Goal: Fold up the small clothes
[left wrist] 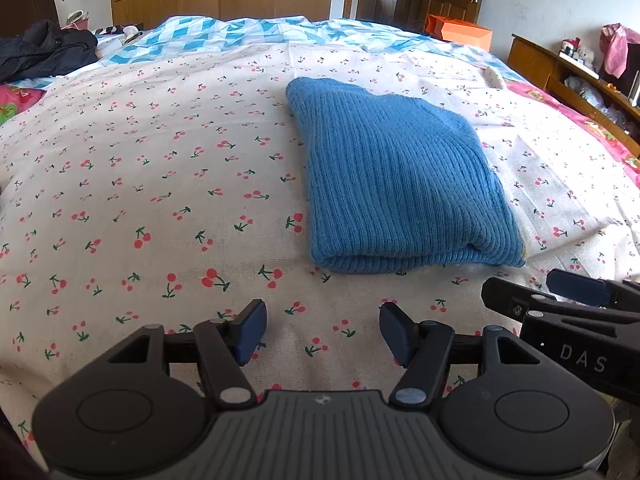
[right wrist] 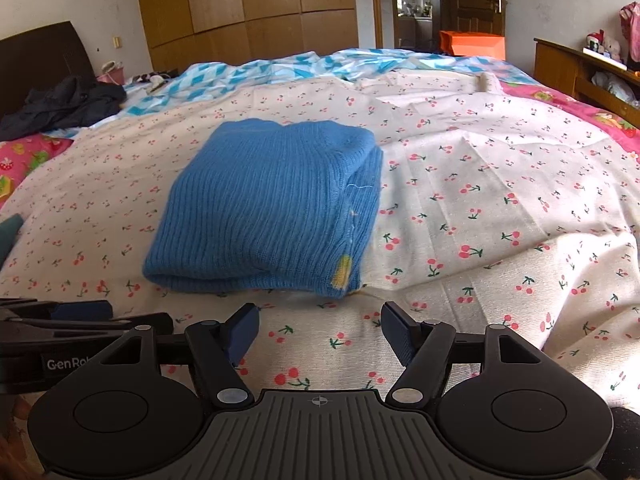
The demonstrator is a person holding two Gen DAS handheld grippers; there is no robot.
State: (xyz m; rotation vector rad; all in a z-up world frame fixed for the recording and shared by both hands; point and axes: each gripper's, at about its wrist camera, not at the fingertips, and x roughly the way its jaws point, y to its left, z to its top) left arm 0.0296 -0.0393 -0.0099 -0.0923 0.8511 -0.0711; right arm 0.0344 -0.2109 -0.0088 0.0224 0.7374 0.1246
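A blue ribbed knit garment [left wrist: 396,176] lies folded into a thick rectangle on the cherry-print sheet [left wrist: 160,200]. It also shows in the right wrist view [right wrist: 272,208], with a small yellow patch near its front right corner. My left gripper [left wrist: 323,334] is open and empty, just short of the garment's near fold. My right gripper [right wrist: 318,334] is open and empty, close in front of the garment's near edge. Each gripper shows at the edge of the other's view, the right one [left wrist: 576,304] and the left one [right wrist: 72,320].
The cherry-print sheet [right wrist: 480,200] covers a bed. A blue-and-white quilt [left wrist: 240,34] lies at the far end. A dark jacket [left wrist: 40,52] lies far left. A wooden shelf unit [left wrist: 580,76] stands on the right, an orange box [left wrist: 464,34] near the door.
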